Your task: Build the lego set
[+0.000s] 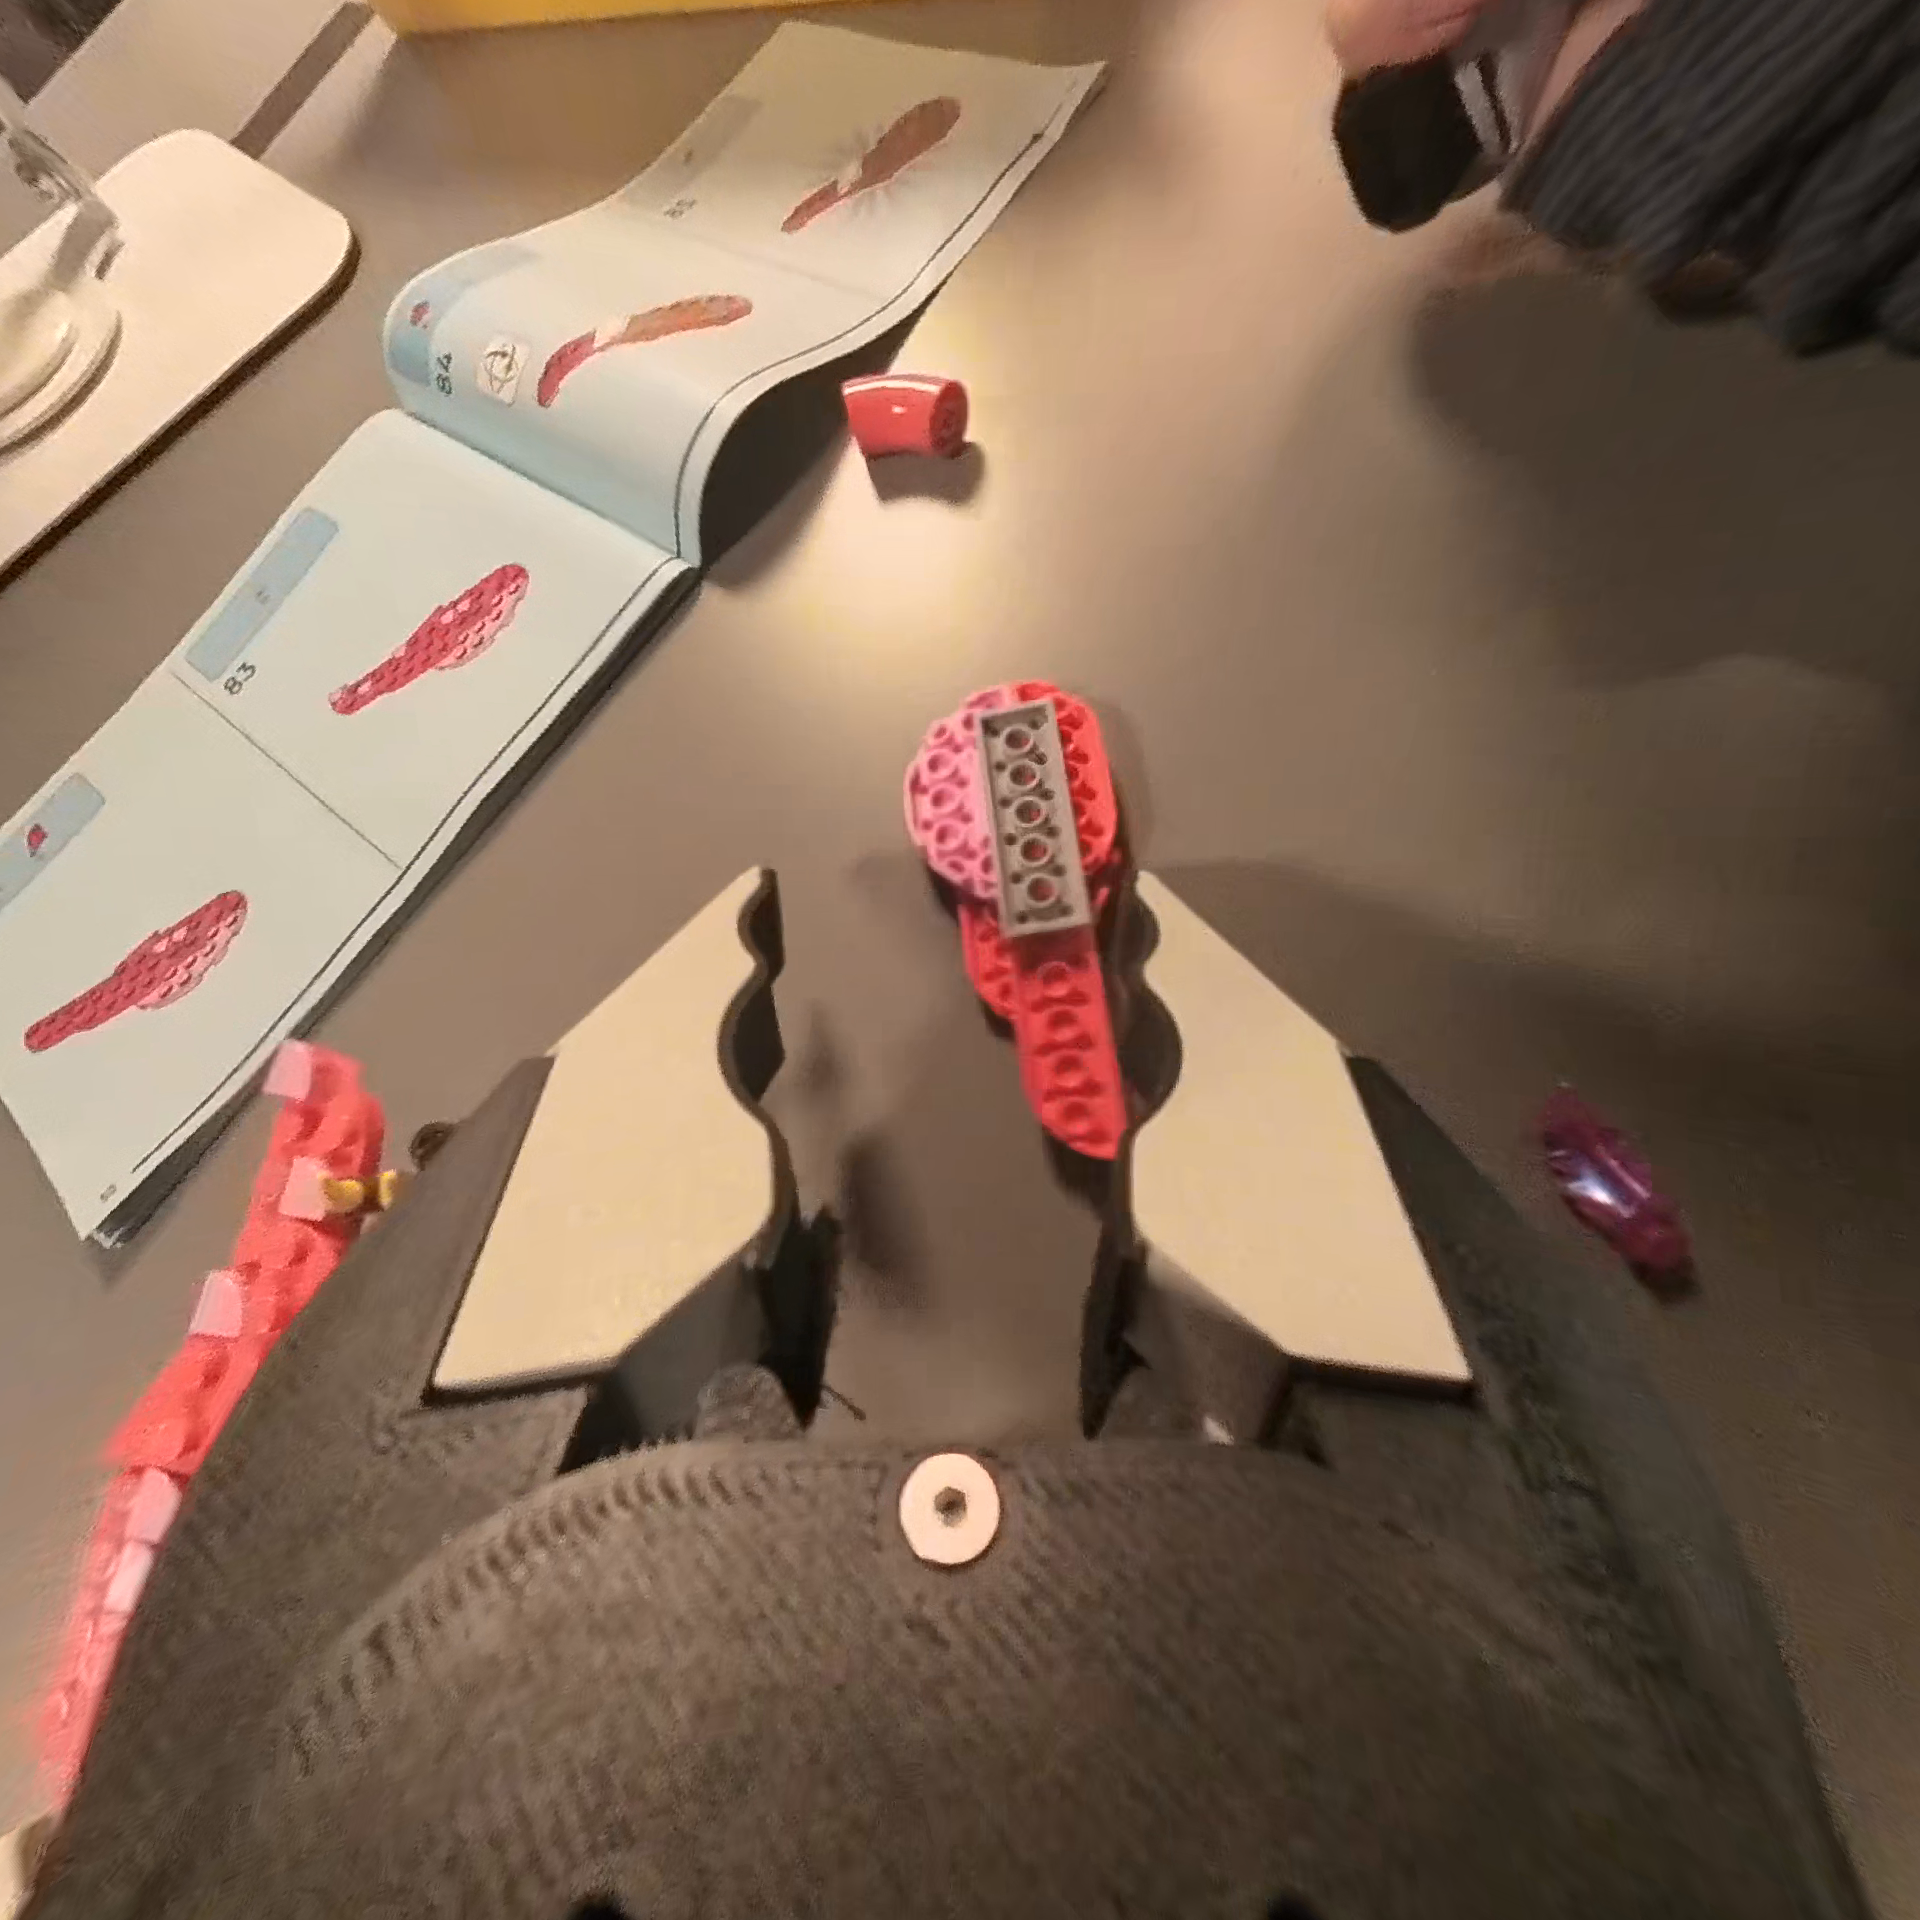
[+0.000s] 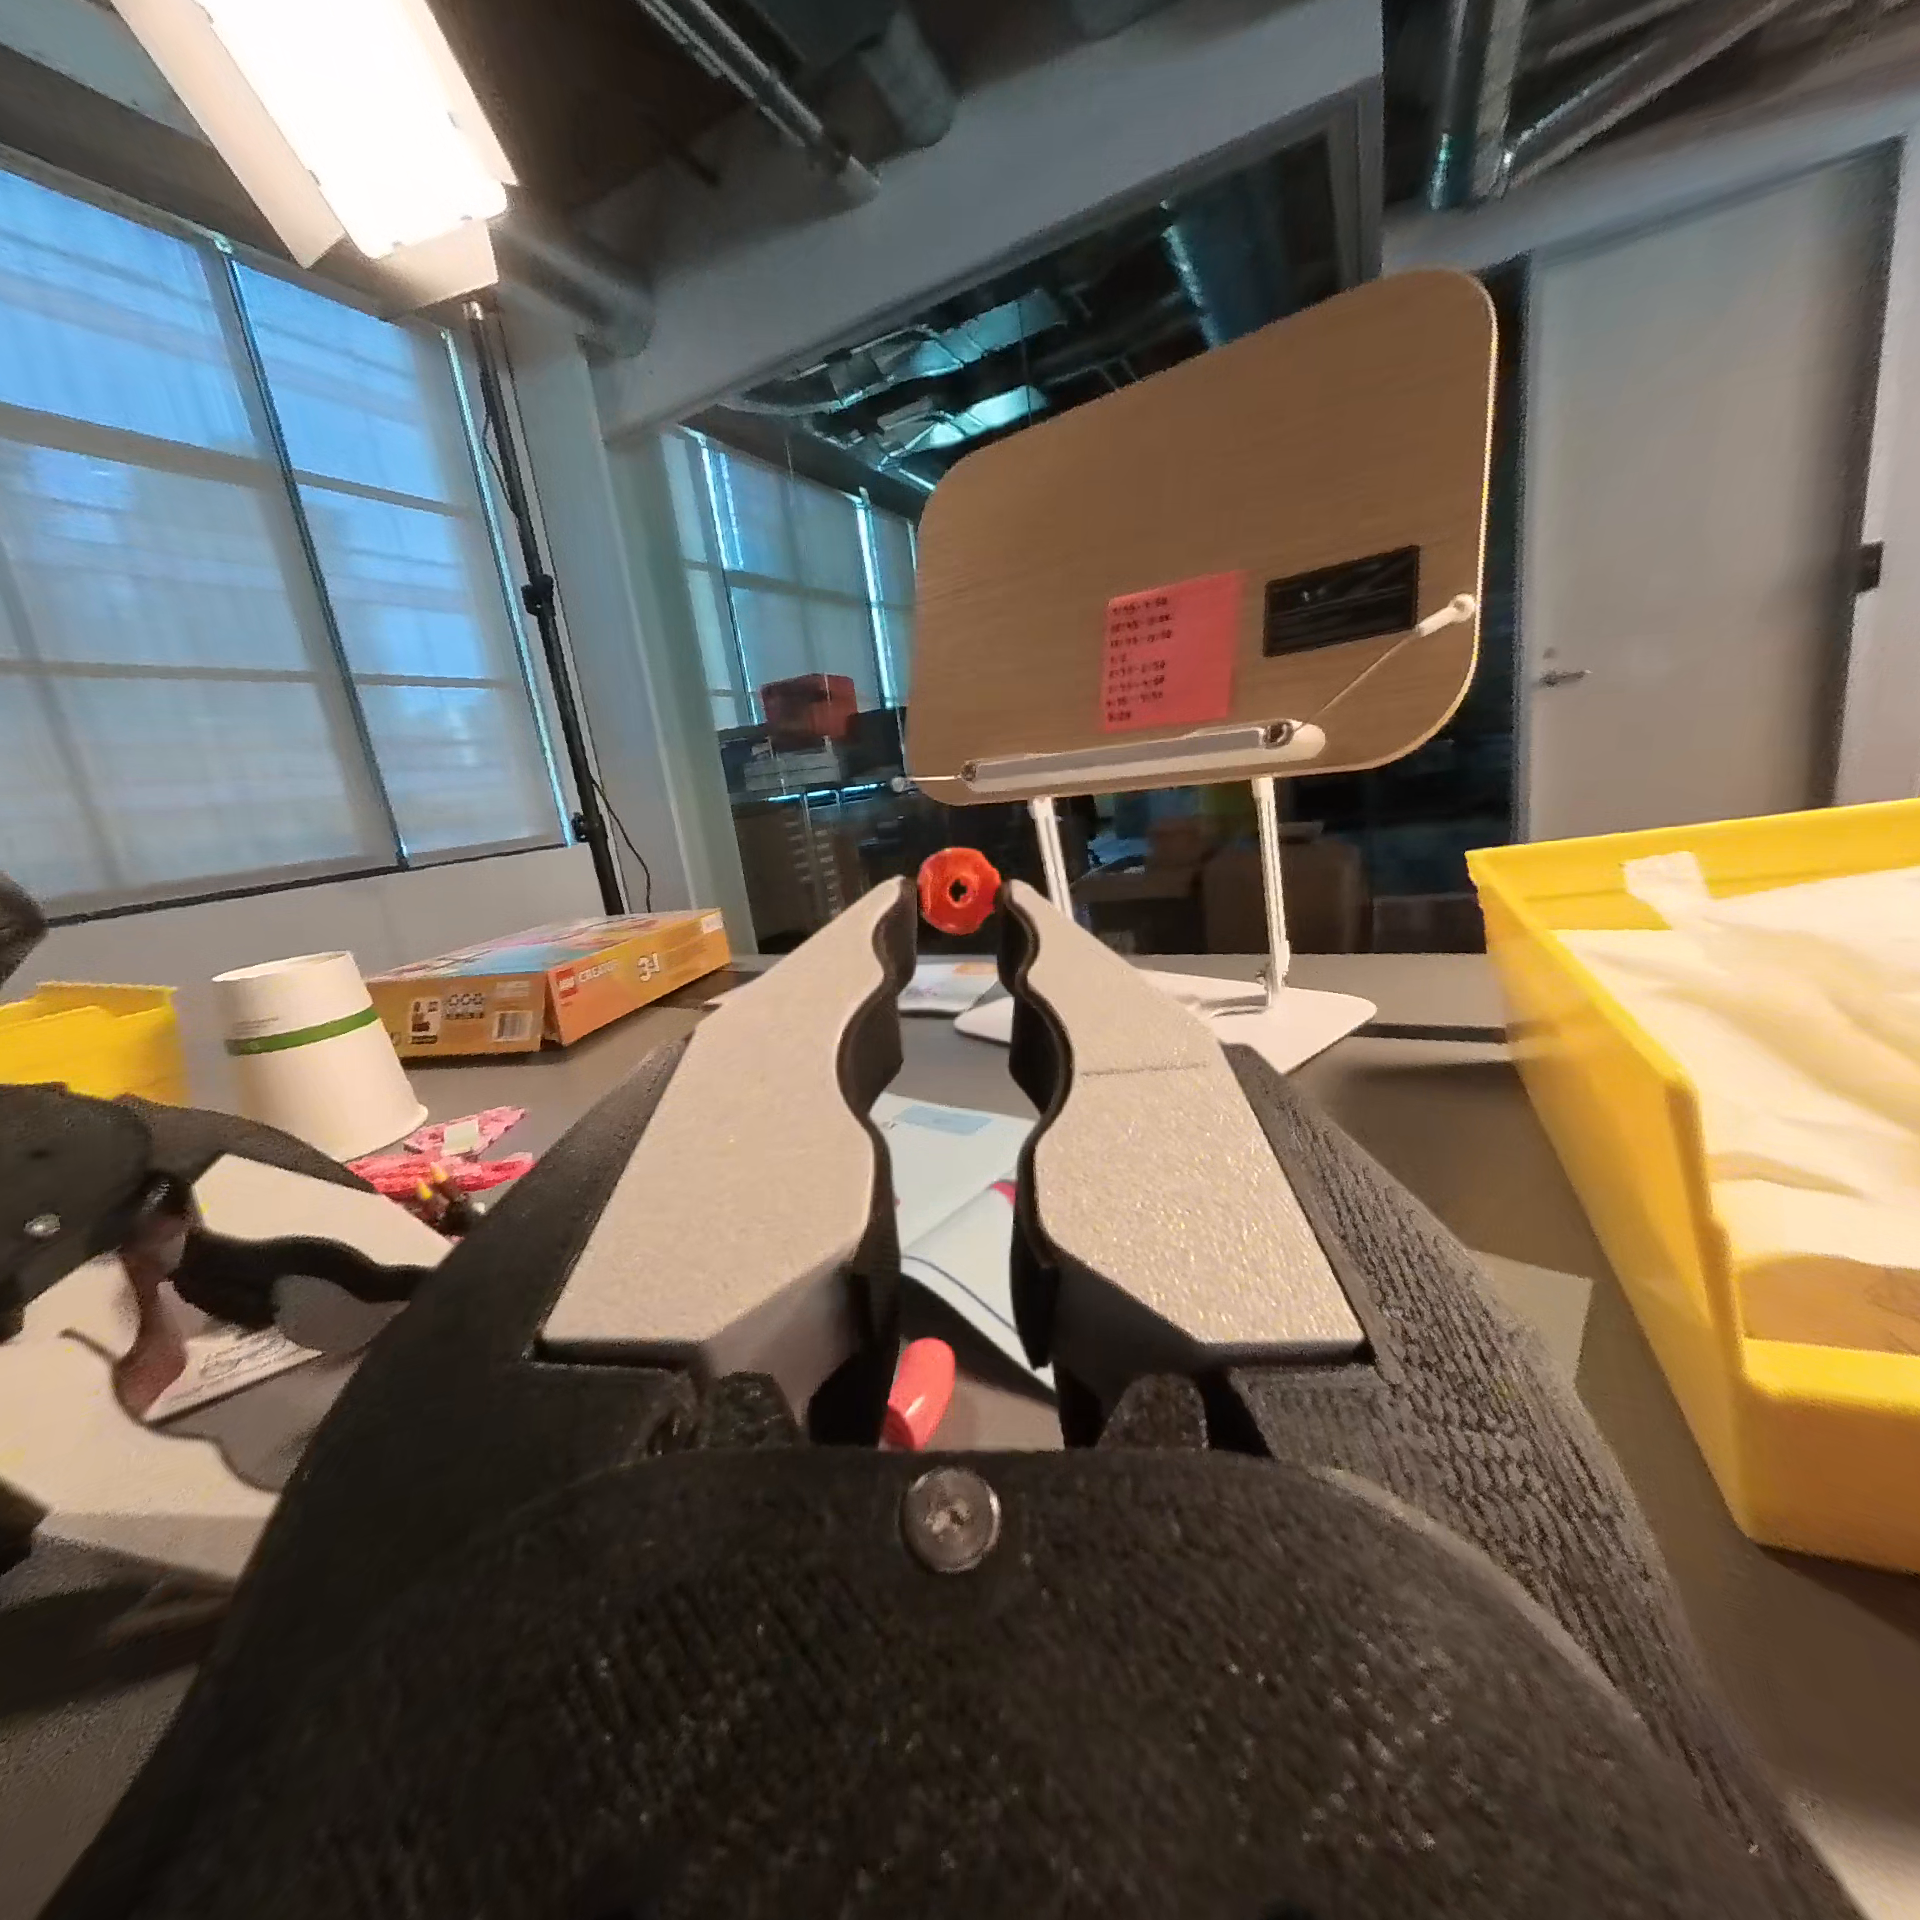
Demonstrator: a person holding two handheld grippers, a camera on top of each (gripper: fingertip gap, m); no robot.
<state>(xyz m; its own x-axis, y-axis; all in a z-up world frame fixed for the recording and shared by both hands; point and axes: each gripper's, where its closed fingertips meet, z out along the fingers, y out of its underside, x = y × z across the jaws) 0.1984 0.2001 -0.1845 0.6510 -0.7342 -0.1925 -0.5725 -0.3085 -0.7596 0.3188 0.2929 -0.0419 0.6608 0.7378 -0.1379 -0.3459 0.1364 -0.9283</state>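
Room background in the right wrist view: large windows [image 2: 208, 571] on one side, a pale door [image 2: 1683, 520] on the other, exposed ducting overhead.

Work surface: a grey-brown table [image 1: 1351, 623]. On it we note a yellow tray [image 2: 1621, 1143], a wooden board on a white stand [image 2: 1195, 499], an open instruction booklet [image 1: 436, 582], a flat orange box [image 2: 540, 987] and a paper cup [image 2: 312, 1049].

Left gripper [image 1: 956, 881]: jaws spread wide, gripping nothing. A red and pink brick assembly [image 1: 1023, 831] with a grey plate on top lies on the table between the fingers, close against the right-hand one and well clear of the left pad [image 1: 758, 987].

Right gripper [image 2: 956, 896]: raised off the table, jaws clenched at the tips on a small round red piece [image 2: 958, 891].

Loose parts near the left gripper: a curved red piece [image 1: 904, 416] beside the booklet and a translucent purple piece [image 1: 1610, 1195].
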